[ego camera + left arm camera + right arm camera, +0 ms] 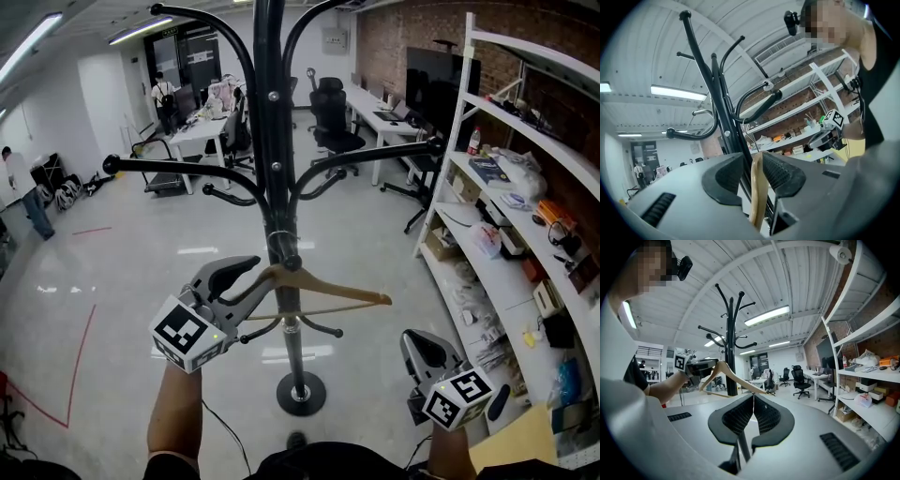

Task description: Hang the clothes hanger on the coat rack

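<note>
A black coat rack (272, 141) with curved arms stands right in front of me. The wooden clothes hanger (323, 288) is against its pole, hook up by the pole; I cannot tell which arm bears it. My left gripper (258, 281) is at the hanger's left shoulder. In the left gripper view its jaws stand open (752, 161) with the hanger (757, 197) between them, a gap showing beside the left pad. My right gripper (412, 339) stays low to the right, apart from the rack, and its pads are shut (753, 397) on nothing. From there the hanger (726, 373) shows beside the rack (731, 333).
White shelving (525, 244) full of boxes and tools runs along the right wall. The rack's round base (300, 392) rests on the glossy floor near my feet. Desks and office chairs (333, 122) stand behind the rack. A person (28, 197) walks at the far left.
</note>
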